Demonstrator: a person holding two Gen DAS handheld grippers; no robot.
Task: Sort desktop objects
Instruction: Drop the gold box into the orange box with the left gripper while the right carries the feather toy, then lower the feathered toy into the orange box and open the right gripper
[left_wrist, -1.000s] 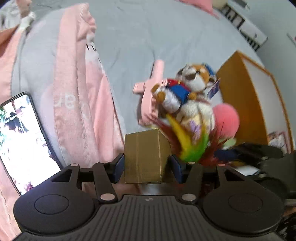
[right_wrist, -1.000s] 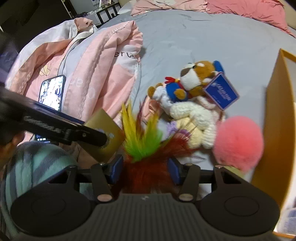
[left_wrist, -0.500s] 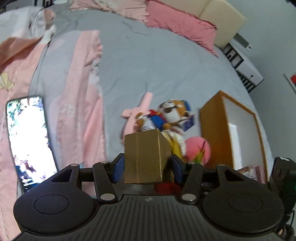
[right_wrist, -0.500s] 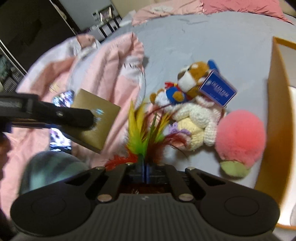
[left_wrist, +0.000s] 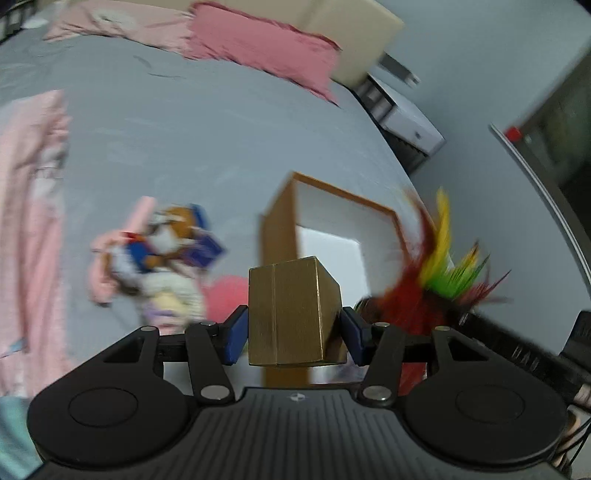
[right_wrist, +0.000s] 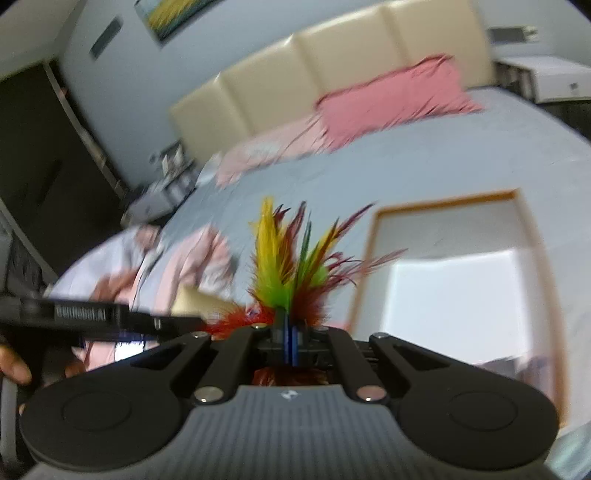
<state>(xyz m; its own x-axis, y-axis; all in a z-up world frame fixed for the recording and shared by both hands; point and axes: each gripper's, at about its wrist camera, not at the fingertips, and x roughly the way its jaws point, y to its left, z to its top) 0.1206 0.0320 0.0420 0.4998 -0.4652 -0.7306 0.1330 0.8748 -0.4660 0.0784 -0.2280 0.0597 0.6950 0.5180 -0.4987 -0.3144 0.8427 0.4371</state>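
Left tongs pinch the gold box by its side faces: rigid card, probably light, flat sides hold well. Right tongs are pressed together on the feather toy at its base; plumes are soft and flimsy, so the base is the right spot. Both are held above the bed near the open-topped box at its right edge; the plush toys lie just left of it, no obstruction.
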